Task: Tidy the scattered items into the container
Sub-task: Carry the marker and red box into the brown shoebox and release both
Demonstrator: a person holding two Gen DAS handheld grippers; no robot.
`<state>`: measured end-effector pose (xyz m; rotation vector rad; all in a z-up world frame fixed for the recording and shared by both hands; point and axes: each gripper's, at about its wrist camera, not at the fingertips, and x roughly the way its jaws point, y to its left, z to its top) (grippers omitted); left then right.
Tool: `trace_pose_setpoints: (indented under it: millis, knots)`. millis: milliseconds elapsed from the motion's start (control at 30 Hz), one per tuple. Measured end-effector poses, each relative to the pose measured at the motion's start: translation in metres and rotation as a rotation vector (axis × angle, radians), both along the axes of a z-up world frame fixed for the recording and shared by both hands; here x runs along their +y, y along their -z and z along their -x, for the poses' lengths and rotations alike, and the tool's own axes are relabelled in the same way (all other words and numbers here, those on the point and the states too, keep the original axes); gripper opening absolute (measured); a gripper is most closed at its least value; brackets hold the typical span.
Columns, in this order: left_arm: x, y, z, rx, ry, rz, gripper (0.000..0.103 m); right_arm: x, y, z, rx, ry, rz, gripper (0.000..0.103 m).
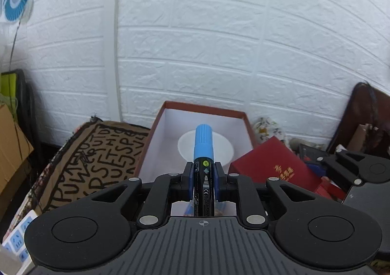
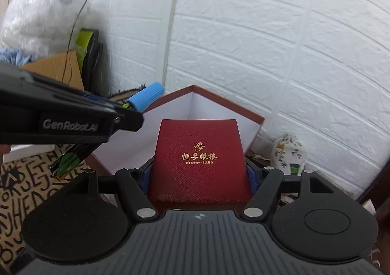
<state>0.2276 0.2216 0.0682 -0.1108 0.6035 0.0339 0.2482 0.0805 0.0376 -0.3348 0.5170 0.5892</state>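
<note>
Blue-capped black marker (image 1: 204,153) clenched in left claw (image 1: 204,178), long axis pointing at white-lined, brown-rimmed box (image 1: 170,114) just ahead. Red textured gift case (image 2: 198,155) gripped in right claw (image 2: 199,177), likewise facing the box; left nearer.

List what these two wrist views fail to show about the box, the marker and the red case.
- Open box floor: left wrist view, marker covers part of the white bowl; right wrist view, red case blocks it.
- Marker's rear end: left wrist view, under the gripper body.
- Right fingers: red case hides them.

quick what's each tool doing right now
left tool: shut on the blue marker
right tool: shut on the red box
</note>
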Motion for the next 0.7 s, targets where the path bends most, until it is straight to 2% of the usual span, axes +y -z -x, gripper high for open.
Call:
trace_pose_setpoints:
  millis: [200, 433, 567, 700]
  knots:
    - [0.022, 0.018, -0.044, 0.089, 0.011, -0.003, 0.012, 0.032, 0.024, -0.039, 0.082, -0.044, 0.087, 0.074]
    - [0.021, 0.045, -0.074, 0.155, 0.041, -0.008, 0.013, 0.060, 0.041, -0.065, 0.148, -0.079, 0.193, 0.075]
    - [0.026, 0.055, -0.083, 0.174, 0.036, -0.003, 0.013, 0.070, 0.051, -0.073, 0.158, -0.093, 0.237, 0.075]
    - [0.033, 0.060, -0.090, 0.188, 0.024, 0.000, 0.013, 0.075, 0.050, -0.081, 0.156, -0.092, 0.234, 0.075]
